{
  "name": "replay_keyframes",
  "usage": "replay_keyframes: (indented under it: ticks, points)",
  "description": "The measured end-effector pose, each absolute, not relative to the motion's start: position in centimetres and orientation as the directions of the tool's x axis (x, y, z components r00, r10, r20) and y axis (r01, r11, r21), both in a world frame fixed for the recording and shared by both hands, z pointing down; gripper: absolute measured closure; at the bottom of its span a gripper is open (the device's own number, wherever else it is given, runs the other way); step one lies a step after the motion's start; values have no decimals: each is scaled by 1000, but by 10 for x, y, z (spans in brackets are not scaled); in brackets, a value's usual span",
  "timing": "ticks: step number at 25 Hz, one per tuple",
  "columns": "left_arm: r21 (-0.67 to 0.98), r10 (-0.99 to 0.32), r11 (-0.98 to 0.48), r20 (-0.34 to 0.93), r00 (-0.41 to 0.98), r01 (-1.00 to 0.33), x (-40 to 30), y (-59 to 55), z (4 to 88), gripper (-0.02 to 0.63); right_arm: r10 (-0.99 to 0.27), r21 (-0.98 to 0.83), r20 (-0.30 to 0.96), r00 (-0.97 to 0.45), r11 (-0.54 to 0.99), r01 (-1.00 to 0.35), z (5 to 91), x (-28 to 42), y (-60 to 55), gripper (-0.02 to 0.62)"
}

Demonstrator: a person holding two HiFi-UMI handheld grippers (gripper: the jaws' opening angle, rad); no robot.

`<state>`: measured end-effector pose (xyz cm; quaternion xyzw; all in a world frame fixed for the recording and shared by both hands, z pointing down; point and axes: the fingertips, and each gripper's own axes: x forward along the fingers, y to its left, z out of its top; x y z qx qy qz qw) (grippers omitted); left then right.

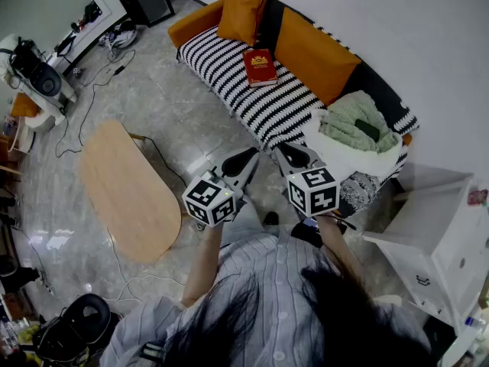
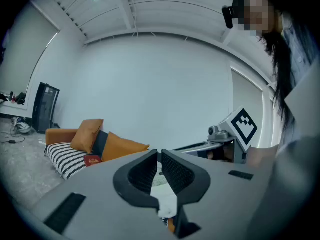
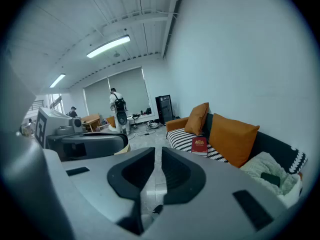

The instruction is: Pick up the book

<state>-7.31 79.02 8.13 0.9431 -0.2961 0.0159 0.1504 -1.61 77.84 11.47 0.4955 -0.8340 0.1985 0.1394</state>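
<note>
The left hand-held gripper (image 1: 246, 159) is clenched: in its own view the two ribbed pads meet with only a thin slit between them (image 2: 159, 154), and nothing is caught there. The right hand-held gripper (image 1: 286, 153) is likewise closed on nothing, its pads drawn together (image 3: 159, 153). Neither touches any object.

From the head view the two are held side by side in front of the person's body, marker cubes toward the person and jaws pointing toward 12 o'clock. The left forearm (image 1: 200, 262) and right forearm (image 1: 342, 247) reach forward from a striped shirt. The left hand-held gripper looks about level at the wall. The right one tips somewhat downward, taking in floor and sofa.

The book (image 1: 260, 66), red with a gold mark on its cover, lies flat on the black-and-white striped seat of the sofa (image 1: 221, 67). It is at roughly 12 o'clock from the hand-held grippers and well apart from both. It shows small at 9 o'clock in the left gripper view (image 2: 92, 159) and at 2 o'clock of the jaws in the right gripper view (image 3: 199, 144). Orange cushions (image 1: 244, 8) stand just behind it. An oval wooden table (image 1: 126, 186) sits on the floor at 9 o'clock of the left hand-held gripper.
</note>
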Motion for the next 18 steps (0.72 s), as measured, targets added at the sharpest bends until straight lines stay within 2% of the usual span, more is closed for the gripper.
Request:
replay_keyframes:
  ticks: [18]
  points:
    - [284, -517, -783, 200, 832, -554, -63, 782, 102, 591, -740, -247, 418, -528, 467, -849, 128, -19, 770, 541]
